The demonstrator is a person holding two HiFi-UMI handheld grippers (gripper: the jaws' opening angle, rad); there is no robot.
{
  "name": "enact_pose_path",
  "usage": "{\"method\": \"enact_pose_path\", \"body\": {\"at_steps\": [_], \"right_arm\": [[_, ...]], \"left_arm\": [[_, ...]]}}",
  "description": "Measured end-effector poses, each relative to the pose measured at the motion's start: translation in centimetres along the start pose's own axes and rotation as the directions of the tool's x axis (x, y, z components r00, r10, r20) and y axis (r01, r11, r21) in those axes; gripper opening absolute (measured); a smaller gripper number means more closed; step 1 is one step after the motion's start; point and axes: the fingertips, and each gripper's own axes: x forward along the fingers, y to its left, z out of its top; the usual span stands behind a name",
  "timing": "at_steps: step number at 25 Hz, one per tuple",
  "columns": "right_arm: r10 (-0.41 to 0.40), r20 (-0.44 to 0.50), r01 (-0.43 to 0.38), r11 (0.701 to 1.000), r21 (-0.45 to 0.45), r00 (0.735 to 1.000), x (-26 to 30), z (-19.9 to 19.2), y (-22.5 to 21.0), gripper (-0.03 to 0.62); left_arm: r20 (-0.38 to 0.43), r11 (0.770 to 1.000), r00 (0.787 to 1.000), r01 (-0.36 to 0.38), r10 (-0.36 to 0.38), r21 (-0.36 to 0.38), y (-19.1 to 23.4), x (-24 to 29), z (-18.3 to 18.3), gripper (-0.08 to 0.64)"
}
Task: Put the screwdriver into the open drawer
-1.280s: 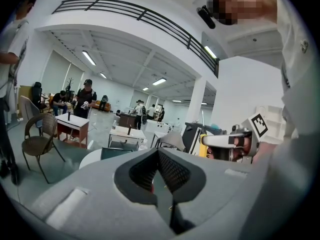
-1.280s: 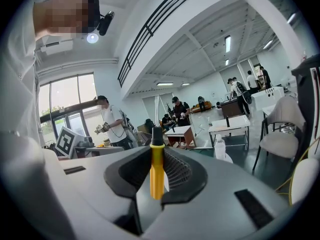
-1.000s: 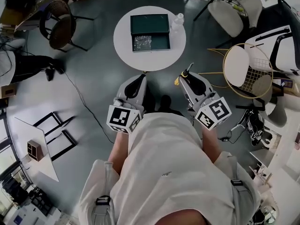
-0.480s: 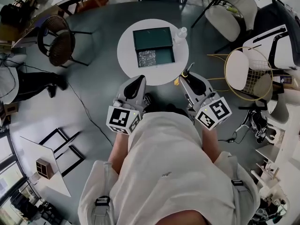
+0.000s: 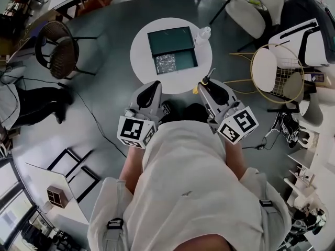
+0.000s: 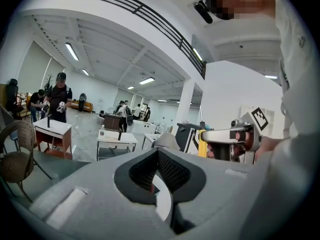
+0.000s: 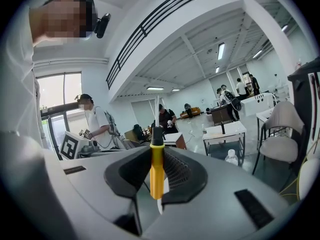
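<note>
A dark green drawer box (image 5: 168, 38) sits on a small round white table (image 5: 142, 61); its open drawer (image 5: 184, 60) faces me and holds a shiny crumpled patch at its left. My right gripper (image 5: 205, 83) hangs just short of the table's near edge, shut on a screwdriver (image 5: 208, 79). In the right gripper view the yellow handle (image 7: 156, 171) is upright between the pads of the right gripper (image 7: 156, 159), shaft pointing up. My left gripper (image 5: 155, 86) is alongside, also short of the table, jaws together with nothing between them, as the left gripper (image 6: 158, 156) shows in its own view.
A clear plastic bottle (image 5: 203, 34) stands on the table right of the box. A wicker chair (image 5: 55, 51) stands to the left, a white chair (image 5: 261, 7) and a round wire chair (image 5: 272, 72) to the right. A seated person's legs (image 5: 31, 101) and a floor cable lie left.
The table and drawer box have come nearer to both grippers as I stepped forward. Both grippers keep the same pose, the screwdriver still held in the right one.
</note>
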Motion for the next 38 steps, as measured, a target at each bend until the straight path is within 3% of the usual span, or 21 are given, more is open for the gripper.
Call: {"method": "enact_pose_path", "body": {"at_steps": [8,14,27,32,38], "right_arm": [[-0.03,-0.015,0.031,0.999,0.033,0.999,-0.6,-0.6,-0.8,0.08],[0.01,-0.015,-0.009,1.0,0.029,1.0,0.6,0.0,-2.0,0.08],[0.173,-0.004,-0.173,0.985,-0.006,0.985,5.2,4.7,-7.7,0.08],[0.256,-0.034,-0.257,0.966,-0.028,0.966,7.2,5.9,-9.2,0.08],[0.355,-0.083,-0.358,0.933,-0.033,0.931,9.6,6.4,-10.4,0.08]], "left_arm": [[-0.024,0.999,0.999,0.036,-0.036,-0.027,-0.6,1.4,-0.8,0.011],[-0.024,1.0,1.0,0.008,-0.008,-0.022,-0.1,2.7,-0.5,0.011],[0.032,0.986,0.985,-0.169,0.169,-0.012,1.2,6.4,3.4,0.011],[0.051,0.968,0.967,-0.25,0.251,-0.024,1.9,7.5,4.3,0.011],[0.064,0.931,0.929,-0.36,0.364,-0.059,2.5,8.0,4.4,0.011]]}}
